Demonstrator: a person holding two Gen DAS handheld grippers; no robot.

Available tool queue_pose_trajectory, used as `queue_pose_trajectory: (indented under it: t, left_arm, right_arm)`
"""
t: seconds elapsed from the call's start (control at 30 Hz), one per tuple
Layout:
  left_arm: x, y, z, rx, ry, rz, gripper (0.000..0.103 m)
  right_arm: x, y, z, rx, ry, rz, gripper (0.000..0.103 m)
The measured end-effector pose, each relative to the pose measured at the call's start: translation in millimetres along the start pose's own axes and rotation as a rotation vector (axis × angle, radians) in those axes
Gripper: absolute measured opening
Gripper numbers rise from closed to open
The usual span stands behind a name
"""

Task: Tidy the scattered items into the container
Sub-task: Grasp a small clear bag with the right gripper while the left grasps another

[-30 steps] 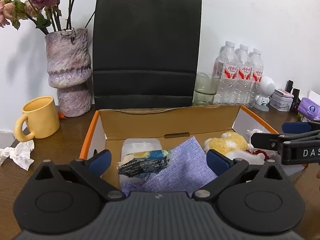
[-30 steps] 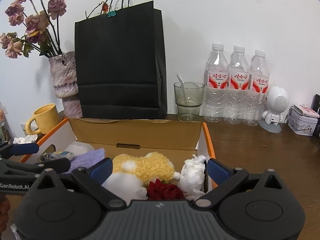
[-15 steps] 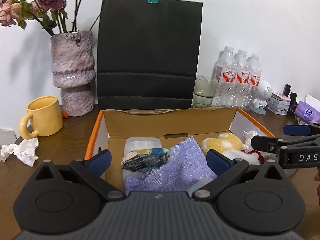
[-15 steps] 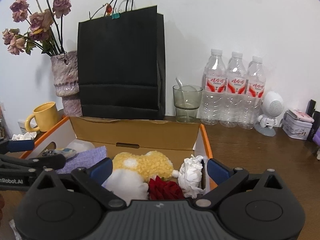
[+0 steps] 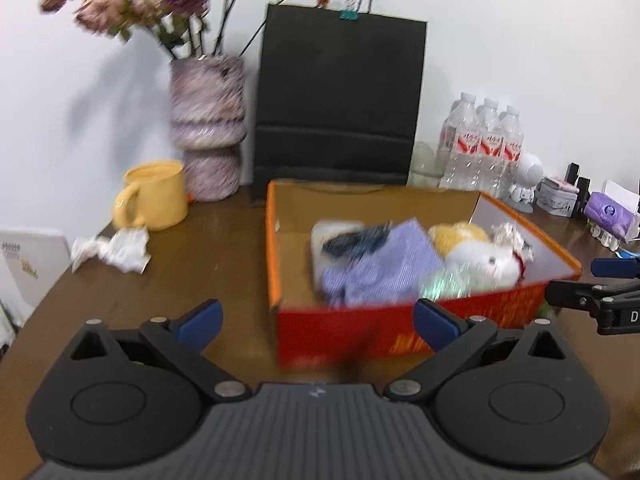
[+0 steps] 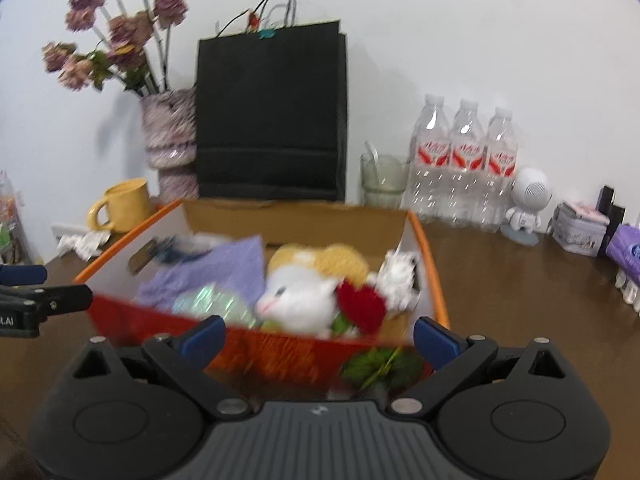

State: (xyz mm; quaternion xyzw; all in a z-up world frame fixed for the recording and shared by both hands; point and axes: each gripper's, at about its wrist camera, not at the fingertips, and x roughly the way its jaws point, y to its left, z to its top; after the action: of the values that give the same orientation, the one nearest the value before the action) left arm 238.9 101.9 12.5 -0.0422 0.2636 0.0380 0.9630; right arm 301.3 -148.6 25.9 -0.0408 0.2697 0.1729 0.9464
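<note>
The orange cardboard box stands on the brown table. It holds a purple cloth, a white and yellow plush toy, a dark snack packet, a shiny disc, a red rose and white crumpled paper. My left gripper is open and empty in front of the box's left corner. My right gripper is open and empty before the box's front wall. Both views are blurred.
Crumpled white paper lies left of the box by a yellow mug. Behind stand a purple vase, a black paper bag, a glass, three water bottles, a white figurine and tins.
Both grippers have pulled back and up from the box, so its red front wall now shows. Both stay open and empty.
</note>
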Motion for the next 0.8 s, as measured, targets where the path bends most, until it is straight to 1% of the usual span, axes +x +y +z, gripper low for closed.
queue_pose_trajectory:
  t: [0.13, 0.2, 0.27, 0.33, 0.4, 0.47, 0.5, 0.57, 0.6, 0.63, 0.67, 0.7, 0.73, 0.77, 0.8]
  left_arm:
    - [-5.3, 8.7, -23.5, -0.010, 0.049, 0.004, 0.103]
    - [-7.7, 12.8, -34.7, -0.026, 0.072, -0.002, 0.103]
    - [-10.3, 15.3, -43.5, -0.035, 0.088, -0.009, 0.100]
    - [-12.1, 14.8, -49.7, -0.036, 0.100, -0.011, 0.099]
    - [-12.4, 12.0, -53.9, -0.034, 0.112, -0.015, 0.089]
    - [-11.0, 8.3, -56.8, -0.030, 0.125, -0.014, 0.083]
    - [-9.0, 5.5, -57.8, -0.022, 0.133, -0.009, 0.076]
    - [-3.6, 0.7, -60.7, -0.014, 0.153, -0.001, 0.065]
    - [-2.5, -2.5, -60.9, -0.001, 0.144, 0.017, 0.057]
    - [-1.7, -5.2, -61.1, 0.006, 0.140, 0.033, 0.052]
    - [-0.6, -7.7, -61.1, 0.015, 0.134, 0.040, 0.042]
    - [0.7, -10.3, -61.2, 0.024, 0.128, 0.042, 0.035]
    - [2.2, -12.9, -61.1, 0.032, 0.124, 0.042, 0.031]
    - [3.4, -15.3, -60.9, 0.038, 0.120, 0.039, 0.027]
    - [5.3, -16.5, -59.8, 0.034, 0.118, 0.036, 0.025]
  right_arm:
    - [-1.1, 19.6, -22.3, -0.011, 0.054, 0.015, 0.095]
    - [3.5, 29.6, -32.2, -0.018, 0.087, 0.010, 0.089]
    - [9.0, 37.3, -39.3, -0.022, 0.112, 0.007, 0.084]
    - [14.0, 43.5, -43.6, -0.020, 0.128, 0.001, 0.083]
    - [19.8, 47.4, -45.8, -0.007, 0.136, -0.009, 0.076]
    - [26.2, 48.2, -47.1, 0.013, 0.150, -0.017, 0.073]
    - [29.1, 47.9, -48.0, 0.025, 0.157, -0.023, 0.071]
    - [34.6, 46.6, -49.7, 0.035, 0.170, -0.034, 0.066]
    - [35.2, 45.6, -50.3, 0.037, 0.163, -0.040, 0.064]
    - [35.3, 44.4, -50.2, 0.038, 0.161, -0.042, 0.061]
    - [34.6, 43.6, -50.3, 0.039, 0.158, -0.038, 0.055]
    - [33.5, 42.9, -50.8, 0.037, 0.154, -0.037, 0.044]
    - [32.2, 42.5, -51.3, 0.035, 0.149, -0.035, 0.038]
    - [30.3, 41.8, -52.1, 0.033, 0.145, -0.029, 0.023]
    - [28.5, 40.7, -52.9, 0.032, 0.142, -0.019, 0.020]
